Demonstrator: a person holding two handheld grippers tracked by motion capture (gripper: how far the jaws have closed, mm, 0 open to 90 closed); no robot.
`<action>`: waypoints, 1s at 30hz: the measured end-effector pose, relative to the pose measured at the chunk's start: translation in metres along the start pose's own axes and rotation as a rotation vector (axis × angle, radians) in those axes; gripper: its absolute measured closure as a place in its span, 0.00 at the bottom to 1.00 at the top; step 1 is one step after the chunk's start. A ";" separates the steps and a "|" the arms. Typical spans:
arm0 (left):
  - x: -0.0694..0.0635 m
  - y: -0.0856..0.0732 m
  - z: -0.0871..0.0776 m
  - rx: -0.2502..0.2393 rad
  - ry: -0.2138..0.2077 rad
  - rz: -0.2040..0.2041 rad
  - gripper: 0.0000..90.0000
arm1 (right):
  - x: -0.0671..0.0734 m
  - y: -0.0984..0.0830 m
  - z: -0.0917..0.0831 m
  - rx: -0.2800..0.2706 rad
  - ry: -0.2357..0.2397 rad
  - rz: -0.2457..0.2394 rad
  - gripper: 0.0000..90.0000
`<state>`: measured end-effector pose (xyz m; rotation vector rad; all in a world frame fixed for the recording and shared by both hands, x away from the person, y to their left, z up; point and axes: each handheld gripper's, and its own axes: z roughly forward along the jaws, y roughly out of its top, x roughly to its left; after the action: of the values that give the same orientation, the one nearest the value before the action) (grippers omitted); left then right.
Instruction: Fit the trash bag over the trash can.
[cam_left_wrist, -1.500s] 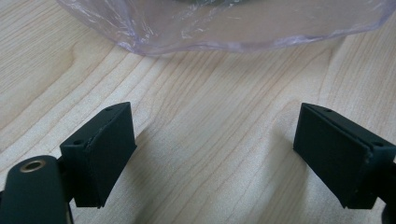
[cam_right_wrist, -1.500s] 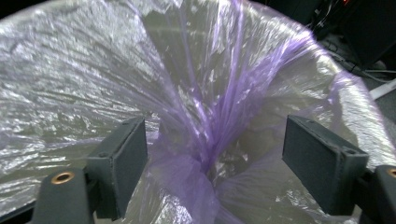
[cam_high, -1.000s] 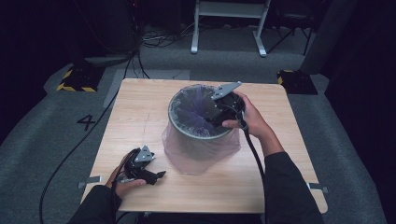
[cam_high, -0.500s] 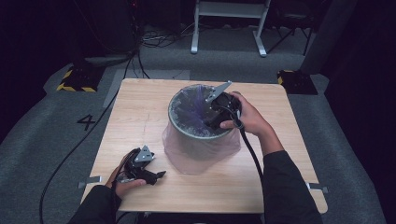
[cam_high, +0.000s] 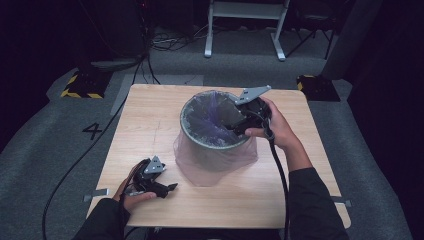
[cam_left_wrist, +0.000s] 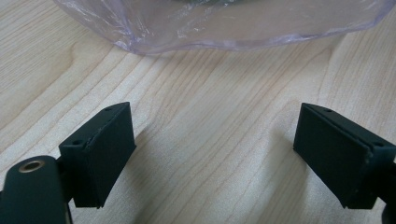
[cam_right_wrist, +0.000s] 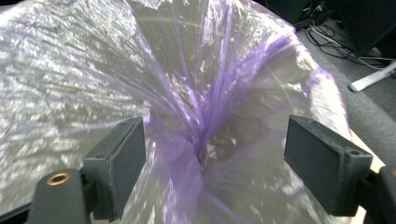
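From above, the round grey bin (cam_high: 216, 131) lined with a translucent purple plastic bag (cam_high: 212, 165) sits mid-table on the light wooden table (cam_high: 150, 120), the right gripper (cam_high: 239, 121) dipping in at its three o'clock rim. The right gripper view adds the crinkled liner (cam_right_wrist: 205, 116) funnelling to a gathered centre, jaws wide, gripping nothing. At seven o'clock, the left gripper (cam_high: 167, 188) rests, jaws wide over bare wood, the bag's skirt (cam_left_wrist: 224, 28) ahead.

Round bin (cam_high: 214, 131) lined with a purple plastic bag (cam_high: 210, 162), centre of a wooden table (cam_high: 150, 125). Right gripper (cam_high: 239, 120) at the rim, right side. Left gripper (cam_high: 167, 188) low at near left, apart from the bag.
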<state>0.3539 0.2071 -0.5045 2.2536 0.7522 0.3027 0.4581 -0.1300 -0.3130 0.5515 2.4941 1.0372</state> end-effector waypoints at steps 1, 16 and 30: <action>0.000 0.000 0.000 0.000 0.000 0.000 0.13 | 0.001 -0.002 -0.003 -0.012 -0.006 -0.004 0.25; 0.000 0.000 0.000 0.000 0.000 0.000 0.13 | 0.002 -0.037 -0.044 -0.104 -0.052 0.028 0.21; 0.000 0.000 0.000 0.000 -0.002 0.000 0.13 | 0.014 -0.078 -0.068 -0.086 -0.109 0.030 0.21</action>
<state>0.3540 0.2071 -0.5045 2.2538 0.7514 0.3004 0.3965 -0.2138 -0.3284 0.6041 2.3416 1.0907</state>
